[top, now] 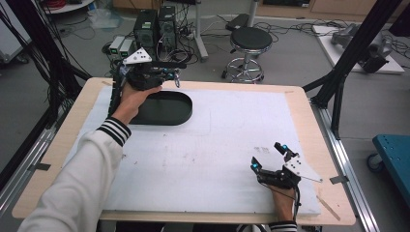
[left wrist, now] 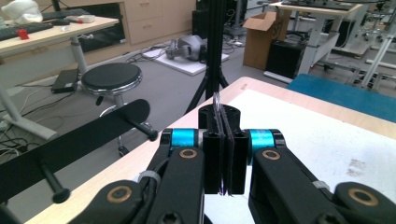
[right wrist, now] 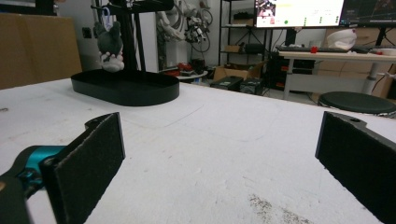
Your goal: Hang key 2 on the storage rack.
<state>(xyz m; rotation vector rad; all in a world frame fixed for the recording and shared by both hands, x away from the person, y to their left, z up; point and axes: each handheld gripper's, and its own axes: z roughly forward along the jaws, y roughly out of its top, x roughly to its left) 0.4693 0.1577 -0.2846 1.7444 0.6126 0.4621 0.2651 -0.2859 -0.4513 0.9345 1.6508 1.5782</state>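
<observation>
A black stand with an oval base (top: 167, 110) (right wrist: 125, 88) stands at the far left of the white mat (top: 208, 145). Its peg arm (left wrist: 88, 137) crosses the left gripper view. My left gripper (top: 176, 76) (left wrist: 223, 135) is held above the base's far rim, shut on a thin loop (left wrist: 217, 100) that pokes up between the jaws. In the right gripper view a small dark plush toy (right wrist: 110, 45) hangs by a loop beside the stand's pole; what it hangs from is unclear. My right gripper (top: 267, 154) (right wrist: 219, 154) rests low on the mat at the near right, open and holding nothing.
The mat covers most of the wooden table (top: 309, 121). A round black stool (top: 250, 39) (left wrist: 111, 77) stands on the floor beyond the far edge. Black frame posts (top: 355, 46) rise at the table's right and left. A blue cart (top: 394, 154) is at the right.
</observation>
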